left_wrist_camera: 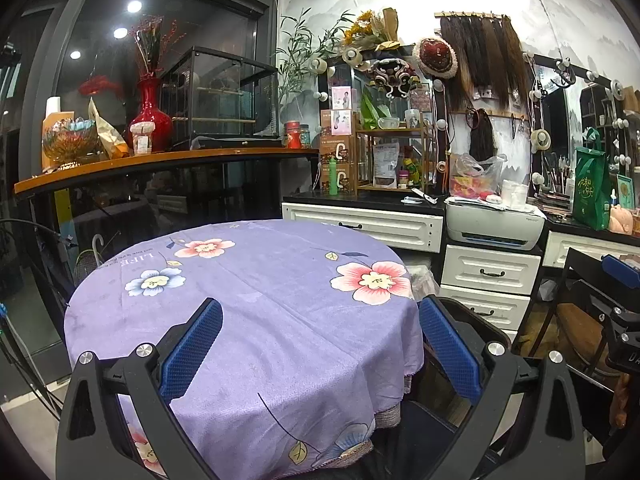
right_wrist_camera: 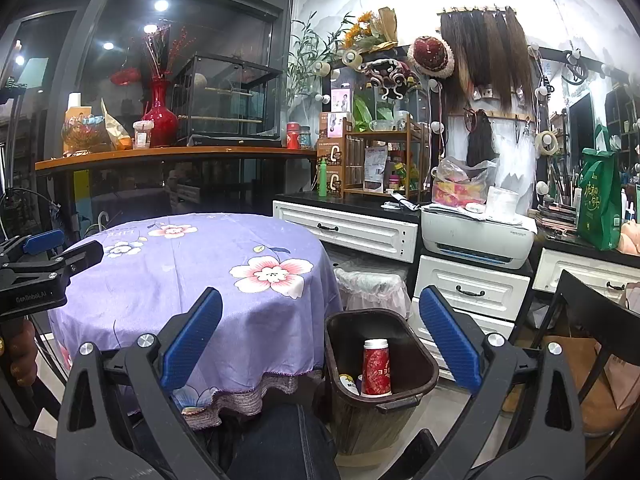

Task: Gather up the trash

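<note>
A brown trash bin stands on the floor right of the round table with its purple floral cloth. Inside the bin a red can with a white lid stands upright beside other small trash. My right gripper is open and empty, above and in front of the bin. My left gripper is open and empty over the table's near part; it also shows at the left edge of the right wrist view. The right gripper shows at the right edge of the left wrist view.
A second bin lined with a clear bag stands behind the brown one. White drawers and a printer line the back wall. A black chair is at the right. A wooden counter with a red vase is at the back left.
</note>
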Available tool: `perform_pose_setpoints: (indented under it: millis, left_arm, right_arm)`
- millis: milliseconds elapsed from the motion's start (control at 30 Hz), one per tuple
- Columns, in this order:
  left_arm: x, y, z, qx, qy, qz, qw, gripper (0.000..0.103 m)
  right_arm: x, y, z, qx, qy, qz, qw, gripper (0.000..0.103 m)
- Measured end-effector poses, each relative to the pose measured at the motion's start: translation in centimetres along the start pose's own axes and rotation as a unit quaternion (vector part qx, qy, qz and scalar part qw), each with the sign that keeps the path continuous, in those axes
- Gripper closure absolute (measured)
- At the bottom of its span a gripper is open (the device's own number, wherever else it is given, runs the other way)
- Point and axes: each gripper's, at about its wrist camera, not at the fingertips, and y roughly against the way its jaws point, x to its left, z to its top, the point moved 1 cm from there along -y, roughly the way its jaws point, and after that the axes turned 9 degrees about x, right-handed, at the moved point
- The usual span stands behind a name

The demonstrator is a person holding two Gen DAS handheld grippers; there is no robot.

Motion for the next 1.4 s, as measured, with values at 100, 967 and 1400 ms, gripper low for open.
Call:
perform_pose_setpoints:
  millis: [100,967,1400]
  left_arm:
    - [0.12,0.02,0.05,-0.001,0.0,0.0,1.0,0.005]
    - [0.28,-0.25,0.18,0.009,0.001,-0.004,0.9999,0.005]
    - [0.28,-0.21,0.22,0.009,0.0,-0.004,0.9999,0.005]
  right_arm:
    - [-0.02,0.0,0.02,0.001,-0.001,0.001,1.0,0.006]
    - [0.23,-0.17,-0.3,0.004,0.0,0.002,1.0,0.006]
    - [0.24,-0.23,-0.37,0.005,0.001,0.003,1.0,0.006]
